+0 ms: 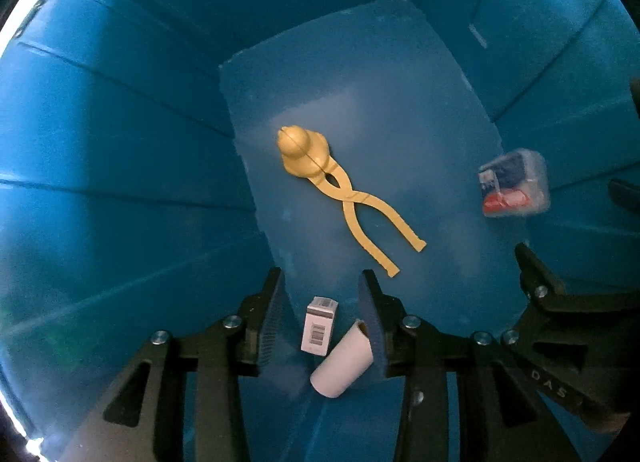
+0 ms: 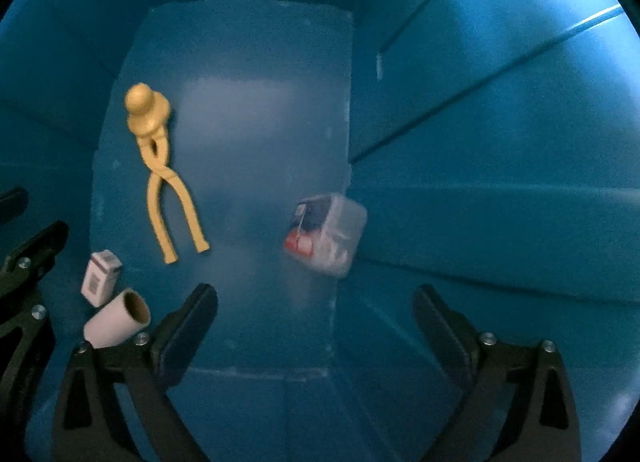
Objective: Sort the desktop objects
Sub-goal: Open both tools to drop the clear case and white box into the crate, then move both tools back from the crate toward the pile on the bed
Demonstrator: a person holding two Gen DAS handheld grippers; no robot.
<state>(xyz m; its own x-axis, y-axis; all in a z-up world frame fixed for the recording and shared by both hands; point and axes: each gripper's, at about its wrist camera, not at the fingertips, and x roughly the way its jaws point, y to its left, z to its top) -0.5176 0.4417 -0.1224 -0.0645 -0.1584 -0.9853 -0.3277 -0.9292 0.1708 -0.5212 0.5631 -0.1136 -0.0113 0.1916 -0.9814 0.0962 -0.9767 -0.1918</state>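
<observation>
Both grippers point down into a deep blue bin. My left gripper stands open; below its fingers a small white barcoded box and a white cardboard tube lie on the bin floor, not pinched. A yellow plastic tong with a ball-shaped head lies mid-floor. My right gripper is wide open with nothing between its fingers. Beyond it sits a blurred clear plastic case with red and blue contents, by the bin's right wall.
The bin's ribbed walls close in on all sides. In the right wrist view the tong, white box and tube sit at left, next to the left gripper's black fingers.
</observation>
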